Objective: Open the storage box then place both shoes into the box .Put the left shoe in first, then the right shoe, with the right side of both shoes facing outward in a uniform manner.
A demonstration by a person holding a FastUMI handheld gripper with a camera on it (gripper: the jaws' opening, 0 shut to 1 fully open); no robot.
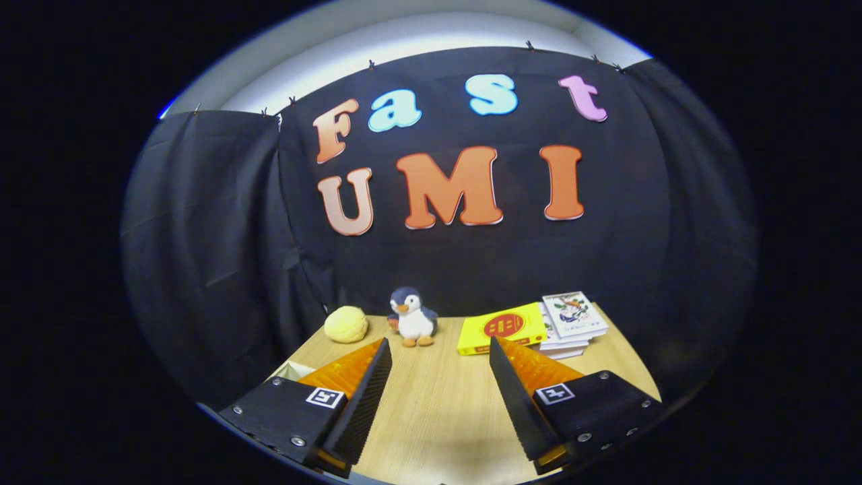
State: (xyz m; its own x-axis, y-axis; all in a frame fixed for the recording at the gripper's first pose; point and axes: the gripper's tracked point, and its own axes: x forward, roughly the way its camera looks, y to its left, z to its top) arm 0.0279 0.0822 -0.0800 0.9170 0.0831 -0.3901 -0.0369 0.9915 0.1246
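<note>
Hand-held gripper point(439, 353) hung released over bare bench point(438, 404), penguin point(412, 316) and books point(572, 323) beyond its fingers – box and shoes unseen. Judged first step: locate the box, then approach its lid squarely – fingers kept wide.

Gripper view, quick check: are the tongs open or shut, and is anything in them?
Tongs: open, holding nothing; bare wooden table between the fingers, plush penguin beyond them.
</note>
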